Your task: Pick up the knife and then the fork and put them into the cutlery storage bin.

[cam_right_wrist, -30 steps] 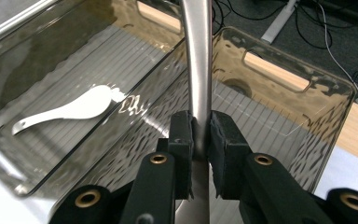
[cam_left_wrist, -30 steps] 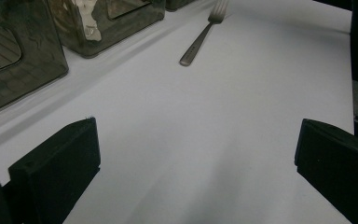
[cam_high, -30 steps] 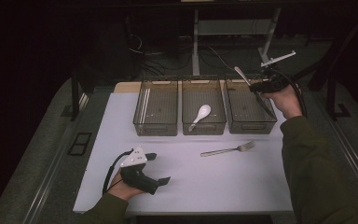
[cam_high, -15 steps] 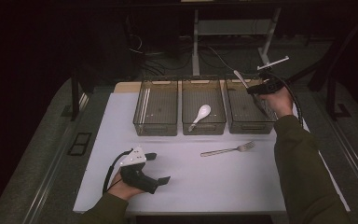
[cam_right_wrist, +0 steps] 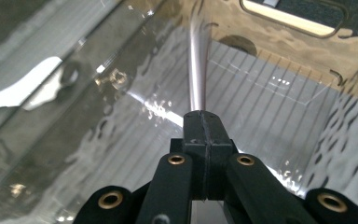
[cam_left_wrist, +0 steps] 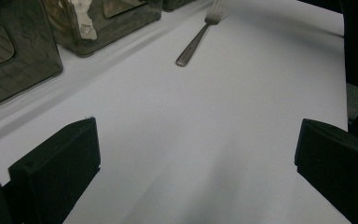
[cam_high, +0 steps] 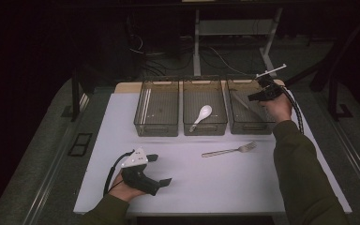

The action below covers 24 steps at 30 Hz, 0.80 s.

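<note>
High view: three clear bins sit in a row at the far side of the bench (cam_high: 262, 187), and I'm using the middle bin (cam_high: 205, 123) as my landmark.
Right gripper (cam_high: 258, 96): over the bin right of the middle bin (cam_high: 251, 123), pointing down into it.
Right jaws: pressed tight together on a thin metal utensil (cam_right_wrist: 196, 70). The jaws have just been closing on it. Can't tell which kind of utensil it is, the far end is blurred.
Utensil: pokes out from the jaw tips into that right bin, over its ribbed floor.
Left gripper (cam_high: 161, 169): resting on the bench, well in front of the middle bin and off to its left.
Left jaws: wide apart, just bare bench between them.
Spoon (cam_high: 201, 116): white, lying inside the middle bin.
Fork (cam_high: 229, 150): flat on the bench just in front of the middle bin, a bit to its right.
Left bin (cam_high: 157, 123): just beside the middle bin.
</note>
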{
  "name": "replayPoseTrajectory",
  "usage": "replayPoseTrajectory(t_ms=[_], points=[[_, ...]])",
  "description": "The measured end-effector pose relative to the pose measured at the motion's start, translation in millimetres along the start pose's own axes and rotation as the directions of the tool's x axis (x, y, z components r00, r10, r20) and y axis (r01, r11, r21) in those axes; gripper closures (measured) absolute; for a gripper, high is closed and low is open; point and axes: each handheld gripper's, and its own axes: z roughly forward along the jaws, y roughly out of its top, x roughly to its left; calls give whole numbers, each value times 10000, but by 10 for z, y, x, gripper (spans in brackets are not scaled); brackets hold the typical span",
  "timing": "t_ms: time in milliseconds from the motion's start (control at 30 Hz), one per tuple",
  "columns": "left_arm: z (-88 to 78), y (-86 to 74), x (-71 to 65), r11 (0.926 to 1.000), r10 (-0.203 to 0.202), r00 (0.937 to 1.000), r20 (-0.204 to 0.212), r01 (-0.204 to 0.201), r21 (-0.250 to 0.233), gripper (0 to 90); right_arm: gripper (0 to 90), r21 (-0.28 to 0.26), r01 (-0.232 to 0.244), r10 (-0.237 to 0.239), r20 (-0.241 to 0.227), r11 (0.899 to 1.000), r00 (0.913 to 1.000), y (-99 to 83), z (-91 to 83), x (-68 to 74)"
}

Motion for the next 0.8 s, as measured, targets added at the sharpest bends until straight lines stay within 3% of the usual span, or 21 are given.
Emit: replayPoseTrajectory(t_ms=[300, 600, 800], points=[[-6, 7, -12, 10000, 50, 10000, -12, -50, -22, 0, 886, -288, 87, -97, -322, 9995, 9994, 10, -88, 77], [-10, 11, -13, 10000, 95, 9999, -61, -95, -8, 0, 587, -1209, 235, -349, -932, 9924, 9950, -110, -381, 218], [-8, 11, -18, 9999, 112, 9999, -94, -112, 35, 0, 549, -1455, 721, -887, -1109, 9867, 9899, -253, -618, 364]])
